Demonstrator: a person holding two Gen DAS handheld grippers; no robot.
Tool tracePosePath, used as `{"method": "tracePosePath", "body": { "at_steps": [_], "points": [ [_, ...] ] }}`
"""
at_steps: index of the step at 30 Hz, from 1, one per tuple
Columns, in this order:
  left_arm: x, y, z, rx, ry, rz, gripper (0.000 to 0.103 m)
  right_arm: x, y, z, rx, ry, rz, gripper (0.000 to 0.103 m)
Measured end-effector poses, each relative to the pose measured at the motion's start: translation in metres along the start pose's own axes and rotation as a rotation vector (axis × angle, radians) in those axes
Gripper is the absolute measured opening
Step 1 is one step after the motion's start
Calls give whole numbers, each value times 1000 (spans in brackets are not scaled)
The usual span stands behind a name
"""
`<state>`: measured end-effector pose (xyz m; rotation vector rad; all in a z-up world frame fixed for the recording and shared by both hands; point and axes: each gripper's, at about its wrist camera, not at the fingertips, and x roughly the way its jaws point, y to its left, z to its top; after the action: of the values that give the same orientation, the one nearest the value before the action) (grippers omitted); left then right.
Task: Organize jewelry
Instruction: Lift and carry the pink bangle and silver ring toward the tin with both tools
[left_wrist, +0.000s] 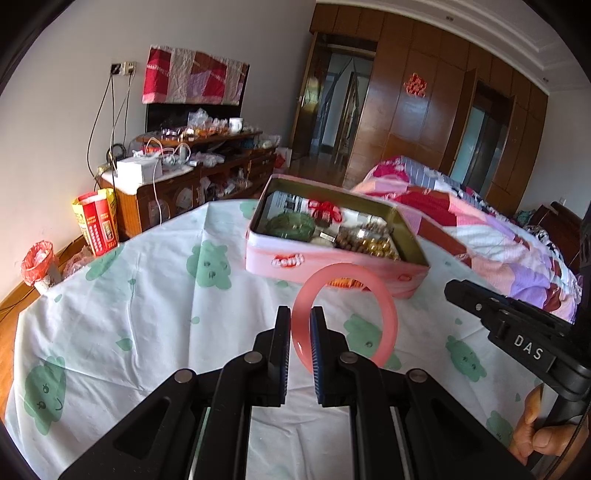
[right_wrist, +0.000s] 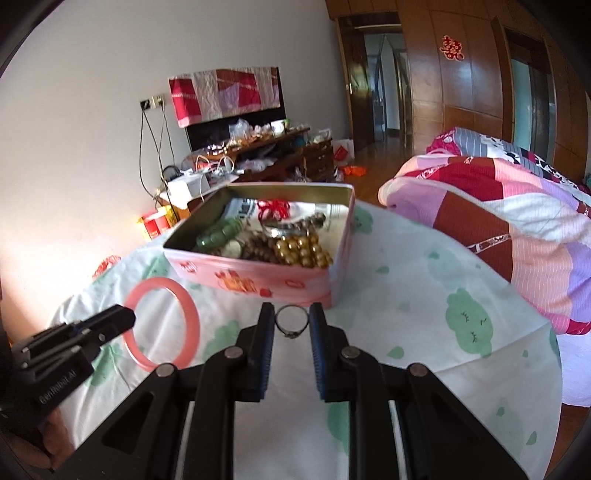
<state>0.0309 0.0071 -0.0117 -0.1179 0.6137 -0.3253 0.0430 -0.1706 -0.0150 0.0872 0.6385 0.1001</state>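
Just short of the open pink metal tin (right_wrist: 258, 275) of beads, both grippers hang loaded above the bear-print tablecloth (right_wrist: 424, 332).
Left gripper (left_wrist: 300, 317) pinches the translucent pink bangle (left_wrist: 345, 314) upright; right gripper (right_wrist: 291, 314) holds a thin silver ring (right_wrist: 291, 322), nearer the tin wall. Ring's setting is blurred.

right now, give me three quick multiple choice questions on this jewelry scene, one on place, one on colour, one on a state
1. Where are the gold beads?
A. in the tin
B. on the cloth
C. on the bed

2. What colour is the bangle?
A. green
B. pink
C. gold

3. What is the right gripper doing?
A. hanging open over nothing
B. gripping the tin's rim
C. holding a ring

Answers: 1 A, they lie inside the tin. 2 B, the hoop in the left gripper is pink. 3 C, the ring sits between its fingers.
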Motion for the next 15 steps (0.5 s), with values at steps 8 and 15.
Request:
{"method": "tracePosePath", "body": {
  "at_steps": [8, 15],
  "points": [
    [-3, -9, 29, 30, -71, -34, 9, -8, 0, 20, 19, -62, 5, 22],
    [28, -9, 72, 26, -117, -27, 10, 4, -3, 56, 30, -129, -11, 22]
  ]
}}
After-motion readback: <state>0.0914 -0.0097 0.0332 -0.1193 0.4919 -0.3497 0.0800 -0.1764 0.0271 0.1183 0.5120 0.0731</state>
